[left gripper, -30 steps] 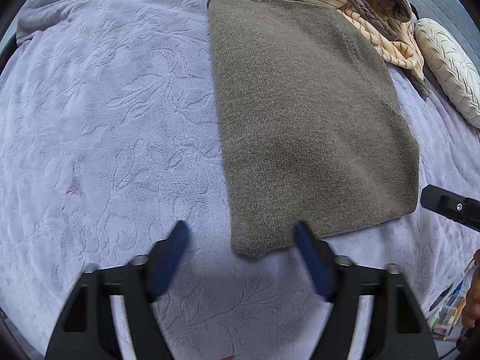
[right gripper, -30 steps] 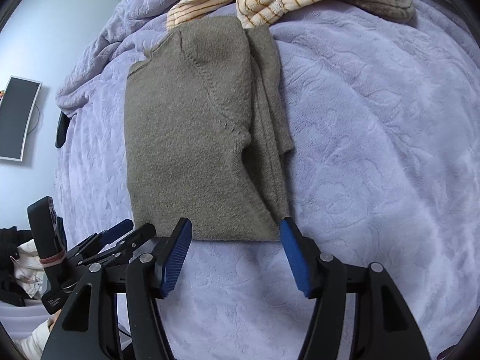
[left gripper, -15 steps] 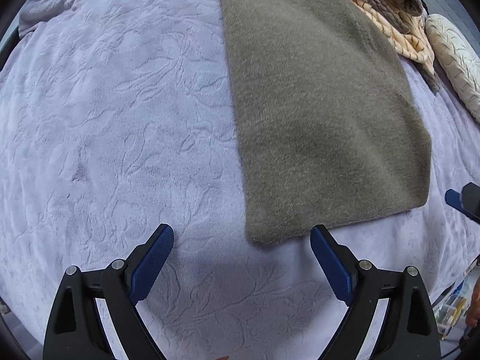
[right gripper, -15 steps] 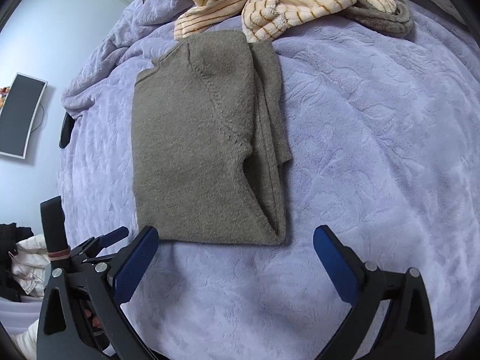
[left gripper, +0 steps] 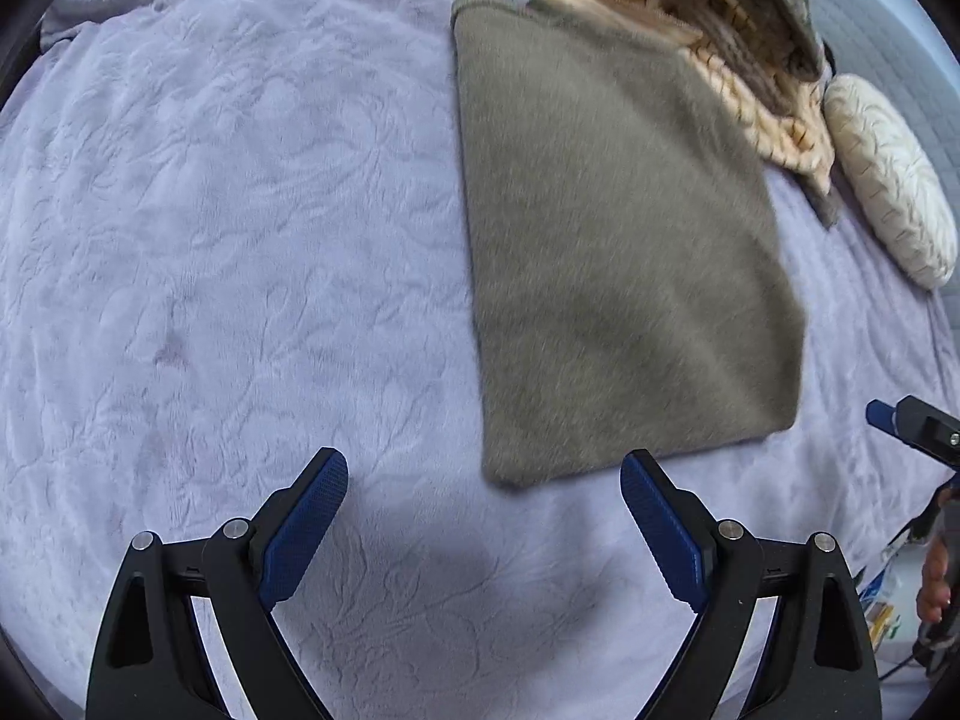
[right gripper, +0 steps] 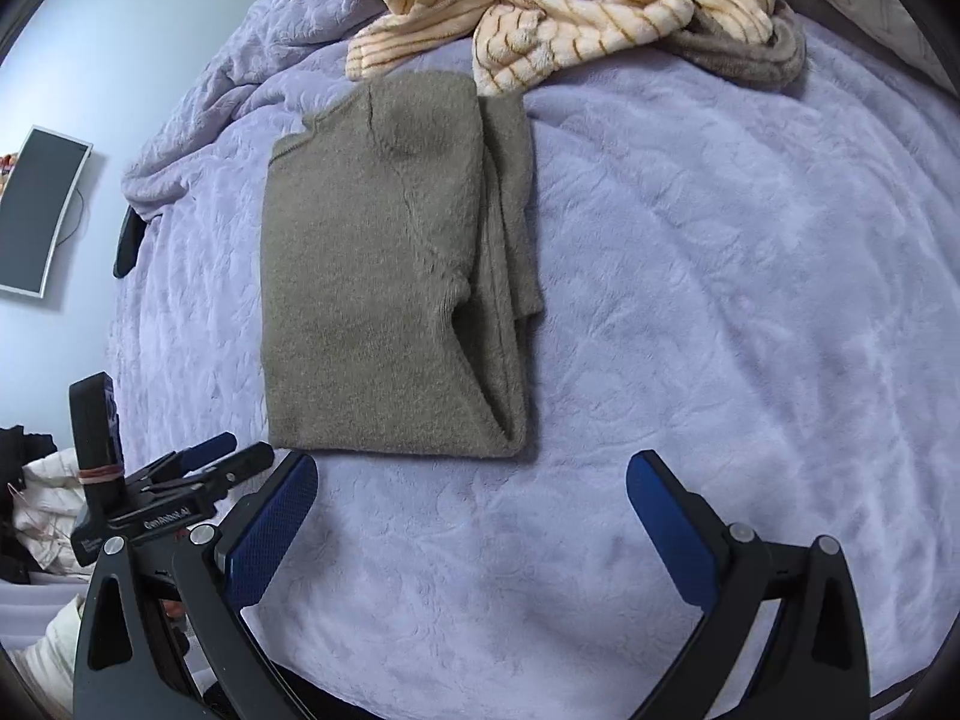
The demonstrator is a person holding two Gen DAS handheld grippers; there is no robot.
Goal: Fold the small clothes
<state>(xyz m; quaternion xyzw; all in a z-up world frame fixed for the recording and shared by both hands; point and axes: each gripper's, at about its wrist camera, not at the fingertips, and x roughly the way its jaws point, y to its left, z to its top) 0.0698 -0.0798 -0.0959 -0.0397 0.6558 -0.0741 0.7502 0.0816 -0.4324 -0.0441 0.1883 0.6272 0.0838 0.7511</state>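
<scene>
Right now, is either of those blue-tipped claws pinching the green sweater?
No: the left gripper and right gripper are both open over the blanket, short of the folded sweater.

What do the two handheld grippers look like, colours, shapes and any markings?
The left gripper and the right gripper match: matte black angular frames with triangular cut-outs and silver pivot screws, and jaws faced with dark blue dimpled pads. In the right wrist view, the left unit's black body bears white lettering, too small to read surely.
</scene>
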